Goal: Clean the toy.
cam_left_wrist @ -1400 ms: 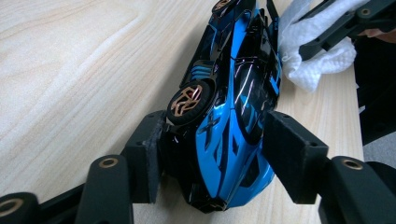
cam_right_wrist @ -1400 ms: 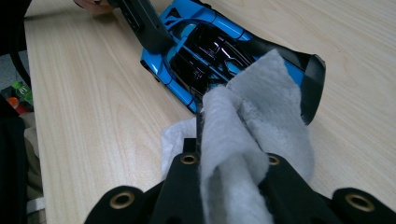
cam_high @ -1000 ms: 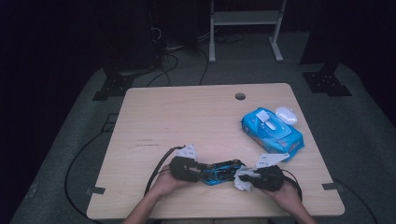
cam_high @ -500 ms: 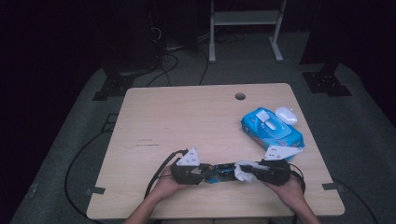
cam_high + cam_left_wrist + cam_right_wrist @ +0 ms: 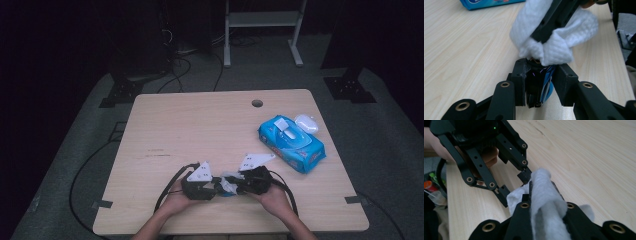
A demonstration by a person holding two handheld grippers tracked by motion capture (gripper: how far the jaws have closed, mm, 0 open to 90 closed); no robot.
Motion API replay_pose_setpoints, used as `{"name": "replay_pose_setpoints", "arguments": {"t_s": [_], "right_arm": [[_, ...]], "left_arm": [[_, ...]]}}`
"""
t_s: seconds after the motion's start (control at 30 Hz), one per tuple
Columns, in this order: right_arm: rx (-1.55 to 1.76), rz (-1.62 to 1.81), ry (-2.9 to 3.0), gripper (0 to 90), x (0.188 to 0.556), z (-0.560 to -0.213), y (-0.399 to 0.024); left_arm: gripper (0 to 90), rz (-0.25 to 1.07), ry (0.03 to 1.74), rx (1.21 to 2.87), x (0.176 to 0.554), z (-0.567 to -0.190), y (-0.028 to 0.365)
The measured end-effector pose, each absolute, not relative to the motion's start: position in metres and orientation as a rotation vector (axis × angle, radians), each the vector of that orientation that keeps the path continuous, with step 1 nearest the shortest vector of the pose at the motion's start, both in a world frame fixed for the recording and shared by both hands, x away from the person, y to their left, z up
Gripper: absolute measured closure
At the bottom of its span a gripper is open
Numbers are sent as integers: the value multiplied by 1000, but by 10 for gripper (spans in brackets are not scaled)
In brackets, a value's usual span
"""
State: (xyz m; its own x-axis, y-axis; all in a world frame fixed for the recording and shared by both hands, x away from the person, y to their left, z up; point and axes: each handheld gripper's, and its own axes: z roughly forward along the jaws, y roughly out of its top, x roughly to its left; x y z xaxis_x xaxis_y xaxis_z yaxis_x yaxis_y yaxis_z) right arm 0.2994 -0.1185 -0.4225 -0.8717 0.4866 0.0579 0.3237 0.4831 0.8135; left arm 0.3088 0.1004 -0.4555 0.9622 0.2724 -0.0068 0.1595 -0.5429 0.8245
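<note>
- Since a second ago my right hand-held gripper [image 5: 239, 182] has shifted along the near edge of the light wooden counter [image 5: 210, 125] and now sits right up against my left hand-held gripper [image 5: 216, 186]; the left one has hardly moved, and its jaws have just been closing a little further on what sits between them.
- My left hand-held gripper has its jaws drawn in on a small dark object with a shiny blue side [image 5: 541, 85], which stands between the two black pads in the left gripper view; both pads press on it.
- My right hand-held gripper is clamped on a white fluffy cloth [image 5: 546, 205]: in the right gripper view the cloth bunches up between the jaws and spills over their tips.
- That cloth touches the top of the dark and blue object, seen in the left gripper view as a white wad [image 5: 554, 42] just above my left jaws.
- From the high view, both hand-held grippers meet tip to tip near the front edge of the counter, a little right of its middle, with my hands behind them.
- A blue soft pack of wipes [image 5: 291, 142] lies well apart from them toward the right edge, its flap open, and a small white rounded object [image 5: 306, 122] rests just beside its far end.
</note>
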Motion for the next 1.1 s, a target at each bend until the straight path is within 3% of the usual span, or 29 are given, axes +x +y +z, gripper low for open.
{"name": "replay_pose_setpoints", "arguments": {"t_s": [0.2,0.27,0.4,0.87,1.1], "right_arm": [[711,1350,2543,849,296,-425,-125],[704,1343,2541,849,295,-425,-125],[706,1319,2525,848,294,-424,-128],[649,1336,2500,848,303,-416,-109],[740,1250,2452,848,311,-424,-131]], "left_arm": [[577,36,338,2196,314,-467,87],[574,42,330,2202,314,-467,83],[669,75,303,2185,311,-464,83],[674,146,331,2139,320,-459,102],[673,145,334,2178,321,-463,104]]}}
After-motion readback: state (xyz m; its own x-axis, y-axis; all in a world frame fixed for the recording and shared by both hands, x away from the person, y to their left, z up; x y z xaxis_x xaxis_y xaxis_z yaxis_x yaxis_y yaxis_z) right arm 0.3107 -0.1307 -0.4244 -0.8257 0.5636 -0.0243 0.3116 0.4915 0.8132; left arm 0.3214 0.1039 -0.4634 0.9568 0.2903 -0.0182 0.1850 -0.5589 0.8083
